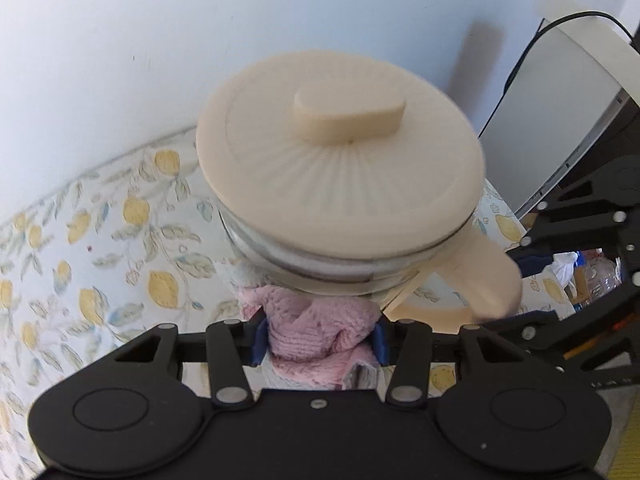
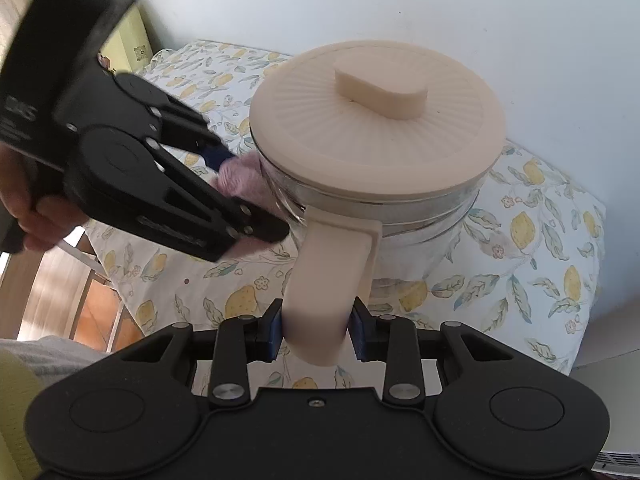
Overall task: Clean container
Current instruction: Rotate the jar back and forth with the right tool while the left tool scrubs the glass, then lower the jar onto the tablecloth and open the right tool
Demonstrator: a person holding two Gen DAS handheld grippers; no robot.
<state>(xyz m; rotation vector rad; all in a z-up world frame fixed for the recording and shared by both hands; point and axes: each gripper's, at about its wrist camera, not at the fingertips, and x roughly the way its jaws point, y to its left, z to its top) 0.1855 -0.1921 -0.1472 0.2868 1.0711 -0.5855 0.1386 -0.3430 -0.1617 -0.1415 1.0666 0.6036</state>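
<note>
A glass container (image 2: 424, 224) with a cream ribbed lid (image 2: 376, 120) and a cream handle (image 2: 328, 280) stands on the lemon-print tablecloth (image 2: 540, 264). My right gripper (image 2: 316, 332) is shut on the handle. My left gripper (image 1: 318, 336) is shut on a pink cloth (image 1: 312, 332) and presses it against the container's glass side (image 1: 320, 264) below the lid (image 1: 340, 176). In the right wrist view the left gripper (image 2: 248, 196) comes in from the left with the pink cloth (image 2: 244, 180) at the glass wall.
A pale wall (image 1: 160, 40) rises behind the table. A monitor (image 1: 568, 120) with a black cable stands at the right in the left wrist view. A yellow box (image 2: 132, 40) sits at the table's far left corner. The table edge (image 2: 108, 264) drops off at the left.
</note>
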